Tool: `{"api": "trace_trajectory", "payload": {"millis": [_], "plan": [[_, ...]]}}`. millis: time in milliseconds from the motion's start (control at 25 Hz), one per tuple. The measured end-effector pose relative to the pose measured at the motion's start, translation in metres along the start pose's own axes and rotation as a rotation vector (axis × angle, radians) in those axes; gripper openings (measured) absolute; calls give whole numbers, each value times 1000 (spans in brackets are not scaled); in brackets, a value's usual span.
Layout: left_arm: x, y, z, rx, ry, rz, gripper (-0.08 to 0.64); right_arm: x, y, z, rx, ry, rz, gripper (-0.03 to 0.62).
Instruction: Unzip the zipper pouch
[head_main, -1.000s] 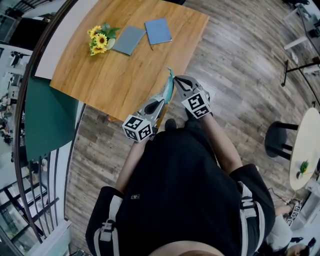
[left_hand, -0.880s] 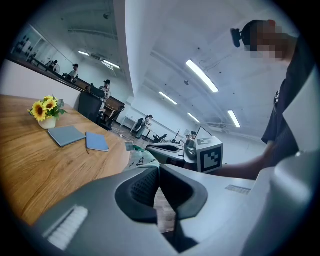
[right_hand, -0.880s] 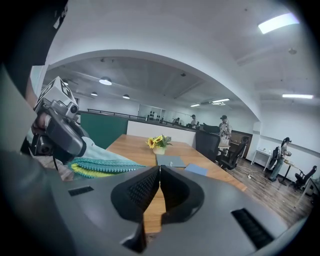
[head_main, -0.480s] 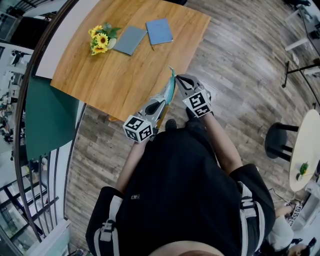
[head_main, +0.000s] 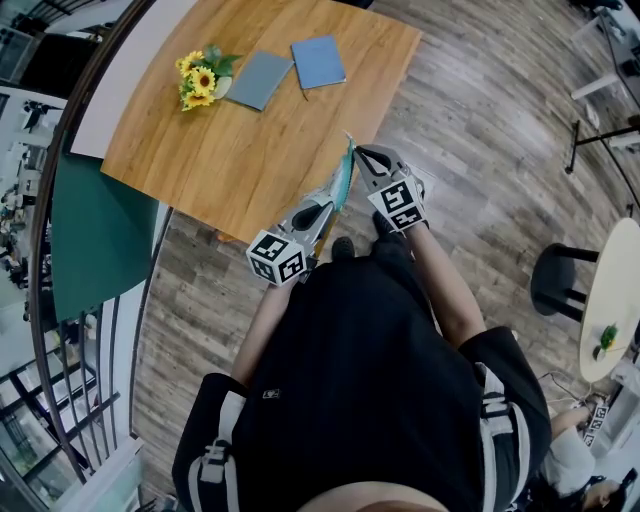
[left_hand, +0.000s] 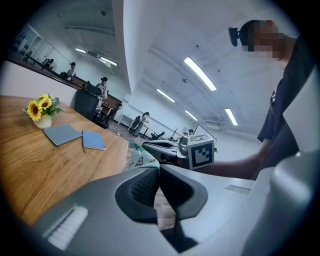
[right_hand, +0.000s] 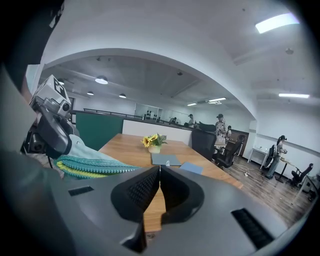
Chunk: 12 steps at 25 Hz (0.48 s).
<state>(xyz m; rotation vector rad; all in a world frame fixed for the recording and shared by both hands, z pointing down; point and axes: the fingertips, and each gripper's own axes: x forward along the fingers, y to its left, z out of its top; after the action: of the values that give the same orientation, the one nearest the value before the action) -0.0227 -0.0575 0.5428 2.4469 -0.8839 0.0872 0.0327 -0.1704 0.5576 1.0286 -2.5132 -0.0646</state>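
A teal, white and yellow zipper pouch (head_main: 340, 182) hangs edge-up over the wooden table's (head_main: 230, 160) near edge, stretched between the two grippers. My left gripper (head_main: 322, 206) is shut on its lower end; in the left gripper view the patterned pouch (left_hand: 136, 159) runs up to the shut jaws of the left gripper (left_hand: 159, 169). My right gripper (head_main: 358, 156) is shut at the pouch's upper tip. In the right gripper view the pouch (right_hand: 90, 165) tapers toward the right gripper (right_hand: 159, 167), where a small pale tab shows at the tips.
A vase of sunflowers (head_main: 200, 80), a grey notebook (head_main: 258, 78) and a blue notebook (head_main: 317, 62) lie at the table's far side. A green partition (head_main: 95, 230) stands to the left. A black stool (head_main: 555, 280) and a round white table (head_main: 612, 300) are on the right.
The right gripper and the pouch's upper tip have drifted slightly to the right. The left gripper has stayed put.
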Motion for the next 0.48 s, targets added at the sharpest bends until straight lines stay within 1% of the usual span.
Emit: {"api": "trace_trajectory", "payload": {"millis": [480], "plan": [[4, -2, 0, 2, 12, -12, 3, 1, -14, -3, 21, 1, -24, 9]]}}
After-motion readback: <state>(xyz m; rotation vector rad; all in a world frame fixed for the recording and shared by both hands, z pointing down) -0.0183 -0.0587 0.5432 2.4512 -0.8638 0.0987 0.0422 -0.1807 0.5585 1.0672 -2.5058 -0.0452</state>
